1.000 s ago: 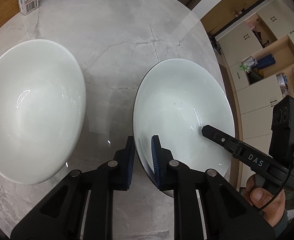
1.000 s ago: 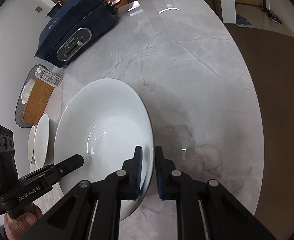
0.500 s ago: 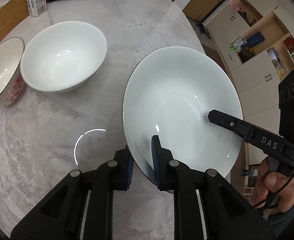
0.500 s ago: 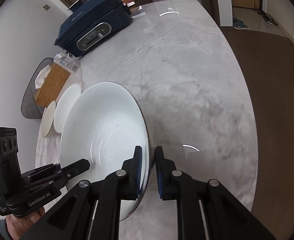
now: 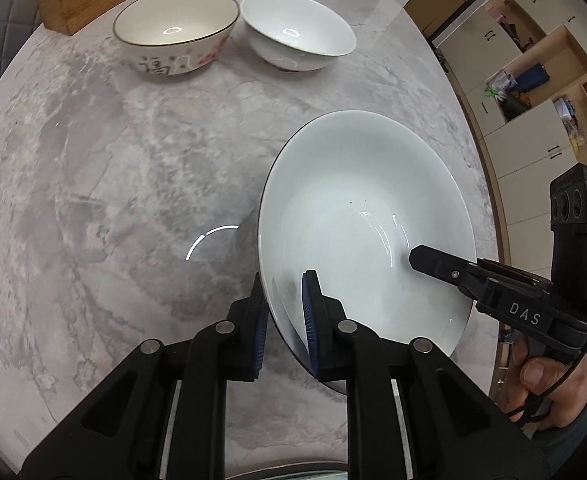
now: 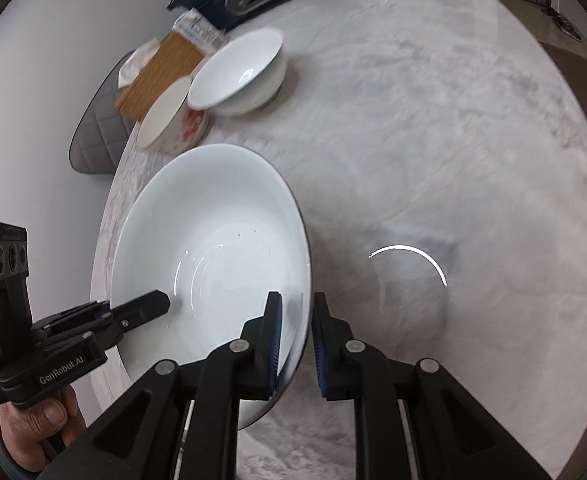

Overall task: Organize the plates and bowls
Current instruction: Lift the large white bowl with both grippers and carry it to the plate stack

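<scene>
Three bowls: one large white bowl (image 5: 365, 216) held, two on the table (image 5: 93, 184).

Each camera rides a gripper and looks steeply down along its fingers, close over the marble table (image 5: 113, 184). The left view faces the shelves (image 5: 541, 80), the right view a wall. Both share the big bowl (image 5: 365, 216) (image 6: 213, 248) and the two far bowls.
</scene>
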Demonstrator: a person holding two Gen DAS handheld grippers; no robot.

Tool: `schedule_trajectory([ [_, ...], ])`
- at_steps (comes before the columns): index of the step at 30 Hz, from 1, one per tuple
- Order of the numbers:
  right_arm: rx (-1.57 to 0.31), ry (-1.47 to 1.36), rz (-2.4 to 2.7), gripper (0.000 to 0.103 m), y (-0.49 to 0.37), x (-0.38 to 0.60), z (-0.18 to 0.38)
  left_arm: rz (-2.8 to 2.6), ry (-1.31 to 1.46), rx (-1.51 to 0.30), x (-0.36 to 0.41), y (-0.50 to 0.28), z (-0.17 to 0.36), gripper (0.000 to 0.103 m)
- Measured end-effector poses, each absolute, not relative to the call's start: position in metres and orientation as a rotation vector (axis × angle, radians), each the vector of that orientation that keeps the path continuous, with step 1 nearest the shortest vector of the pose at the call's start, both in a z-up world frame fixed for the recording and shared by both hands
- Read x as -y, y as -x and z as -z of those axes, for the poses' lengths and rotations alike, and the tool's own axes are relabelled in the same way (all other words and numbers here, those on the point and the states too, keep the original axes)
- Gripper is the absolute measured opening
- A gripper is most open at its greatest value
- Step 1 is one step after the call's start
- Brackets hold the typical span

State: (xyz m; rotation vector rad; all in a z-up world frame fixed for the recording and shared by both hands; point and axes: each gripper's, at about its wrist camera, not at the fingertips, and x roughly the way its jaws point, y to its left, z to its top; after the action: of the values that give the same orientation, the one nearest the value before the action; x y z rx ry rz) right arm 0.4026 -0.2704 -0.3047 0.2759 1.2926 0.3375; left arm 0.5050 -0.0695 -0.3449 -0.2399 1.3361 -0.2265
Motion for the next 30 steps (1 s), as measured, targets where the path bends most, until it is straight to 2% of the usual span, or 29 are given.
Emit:
schedule_trajectory([
  [10,-1.329,-0.213,-0.353,0.017,-0.383,0.225,0.322,0.194,0.257,-1.357,0.032,-0.461,0.369,0.015],
  [23,-1.325,-0.213,-0.338,0.018,-0.379,0.221,0.331,0.196,0.249,-1.361,0.036,-0.454,0.392,0.015],
  [28,-1.313,-0.224,-0.352,0.027,-0.375,0.223,0.326,0.185,0.275,-1.339,0.033,-0.451,0.386,0.017],
  [29,-1.301,-0.229,-0.36,0.033,-0.373,0.224,0.323,0.18,0.276,-1.331,0.03,-0.449,0.384,0.023],
  [30,-1.284,-0.234,-0.367,0.042,-0.372,0.225,0.319,0.175,0.28,-1.322,0.027,-0.447,0.381,0.029],
])
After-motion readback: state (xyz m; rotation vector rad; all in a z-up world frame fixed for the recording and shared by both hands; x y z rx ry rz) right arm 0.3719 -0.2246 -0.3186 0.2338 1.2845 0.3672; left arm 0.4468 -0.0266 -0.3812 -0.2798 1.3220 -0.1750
